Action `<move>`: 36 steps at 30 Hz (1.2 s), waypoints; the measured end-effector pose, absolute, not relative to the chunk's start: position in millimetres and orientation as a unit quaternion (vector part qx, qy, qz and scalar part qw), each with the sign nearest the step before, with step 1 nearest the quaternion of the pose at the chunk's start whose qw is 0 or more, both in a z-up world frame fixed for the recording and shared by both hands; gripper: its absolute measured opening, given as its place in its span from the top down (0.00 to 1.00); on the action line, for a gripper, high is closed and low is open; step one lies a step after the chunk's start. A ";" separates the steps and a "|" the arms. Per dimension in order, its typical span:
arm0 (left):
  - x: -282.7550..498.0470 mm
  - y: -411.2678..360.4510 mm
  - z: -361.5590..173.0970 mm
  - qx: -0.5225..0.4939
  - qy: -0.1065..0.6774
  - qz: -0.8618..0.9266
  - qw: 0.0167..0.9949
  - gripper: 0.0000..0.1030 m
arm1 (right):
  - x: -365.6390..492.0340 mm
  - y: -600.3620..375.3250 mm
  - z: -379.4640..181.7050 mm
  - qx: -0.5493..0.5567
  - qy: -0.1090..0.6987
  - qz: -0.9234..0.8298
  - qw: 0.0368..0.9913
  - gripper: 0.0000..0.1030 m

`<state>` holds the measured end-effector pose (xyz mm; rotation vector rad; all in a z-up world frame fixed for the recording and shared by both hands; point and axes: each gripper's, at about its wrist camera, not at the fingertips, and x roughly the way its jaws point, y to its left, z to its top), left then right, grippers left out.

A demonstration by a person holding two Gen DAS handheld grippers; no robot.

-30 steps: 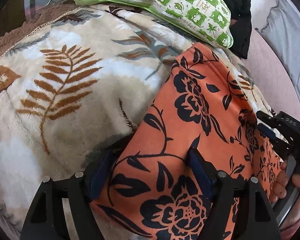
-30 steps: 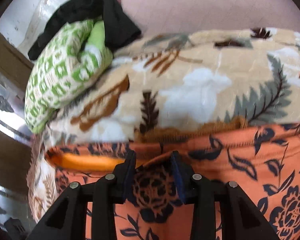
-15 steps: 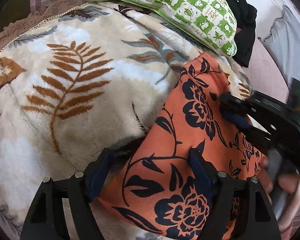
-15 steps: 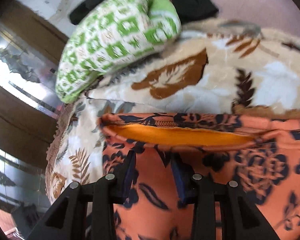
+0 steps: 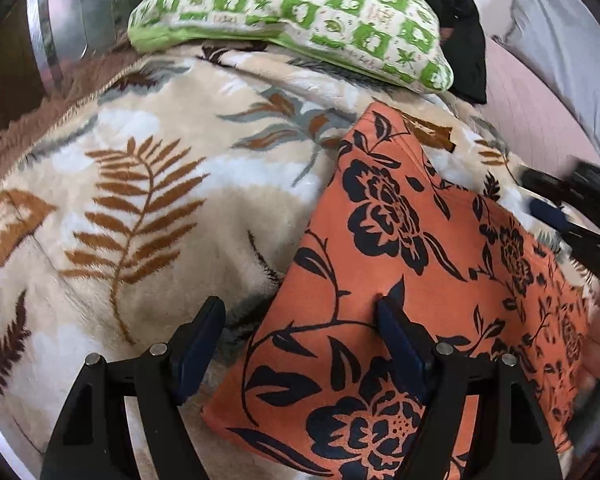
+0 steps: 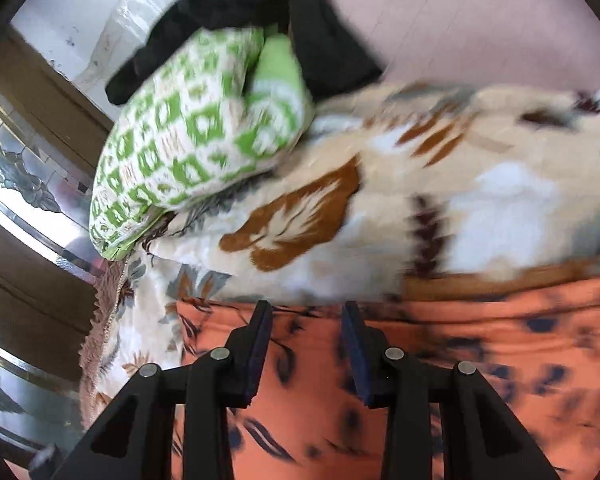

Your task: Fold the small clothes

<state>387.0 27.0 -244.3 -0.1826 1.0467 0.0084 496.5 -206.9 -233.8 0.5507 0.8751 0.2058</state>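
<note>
Home bedroom, leaf-print fleece blanket point(image 5: 148, 200) on bed, green patterned pillow point(image 5: 300, 12)

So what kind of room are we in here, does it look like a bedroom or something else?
Most likely a bedroom. The work surface is a bed covered by a plush leaf-print blanket, with a green-patterned pillow lying at its far end and a pink sheet beyond. Dark clothes are heaped behind the pillow.
</note>
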 end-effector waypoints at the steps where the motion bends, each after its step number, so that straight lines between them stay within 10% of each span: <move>1: 386.3 24.9 -244.3 -0.081 0.499 0.004 0.863 0.24 | 483.9 -218.0 -228.4 0.253 0.411 0.089 0.871 0.61; 16: 385.9 6.7 -249.6 -0.040 0.496 0.021 0.867 0.23 | 397.8 -423.5 -287.4 0.246 0.482 -0.142 0.829 0.59; 20: 387.2 8.4 -252.2 -0.050 0.499 0.027 0.865 0.19 | 392.3 -425.7 -288.7 0.252 0.460 -0.118 0.843 0.43; 36: 361.3 -42.8 -241.8 0.048 0.463 0.016 0.885 0.15 | 205.6 -413.8 -263.6 0.301 0.398 -0.050 0.865 0.43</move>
